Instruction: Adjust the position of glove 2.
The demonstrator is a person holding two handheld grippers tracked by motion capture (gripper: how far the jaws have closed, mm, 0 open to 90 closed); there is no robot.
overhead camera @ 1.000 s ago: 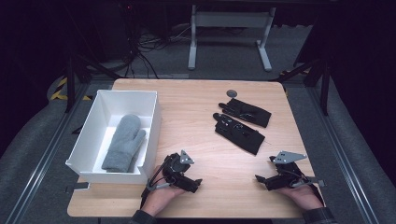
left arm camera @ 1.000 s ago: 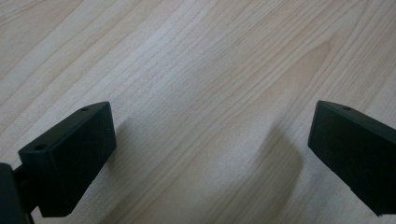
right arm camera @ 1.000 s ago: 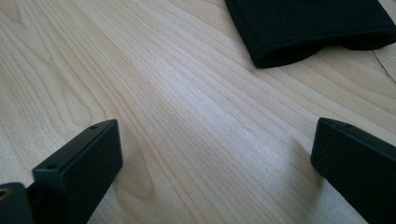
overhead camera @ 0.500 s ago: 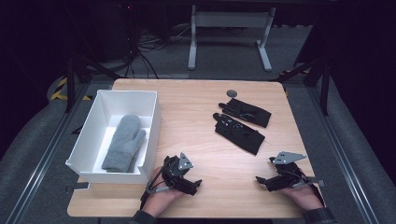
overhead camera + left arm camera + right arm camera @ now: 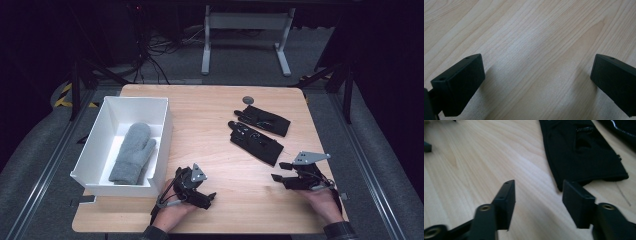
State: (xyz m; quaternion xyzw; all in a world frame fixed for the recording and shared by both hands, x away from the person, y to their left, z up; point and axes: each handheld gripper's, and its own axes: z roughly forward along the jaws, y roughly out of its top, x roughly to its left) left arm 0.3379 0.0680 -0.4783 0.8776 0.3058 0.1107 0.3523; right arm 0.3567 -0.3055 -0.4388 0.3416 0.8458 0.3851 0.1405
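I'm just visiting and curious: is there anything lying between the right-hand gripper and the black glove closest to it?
Nothing visible. The right gripper sits on the table with its jaws open, and only bare wood separates it from the nearer black glove, whose cuff end shows just ahead of the jaws in the right gripper view.

1. The table (image 5: 210,115) is brightly lit from above, while the room around it falls nearly black.
2. The high view is slightly soft and grainy.
3. In the left gripper view the jaws cast soft shadows on the wood.
4. In the right gripper view the near jaws are blurred, and pale glare streaks the wood.
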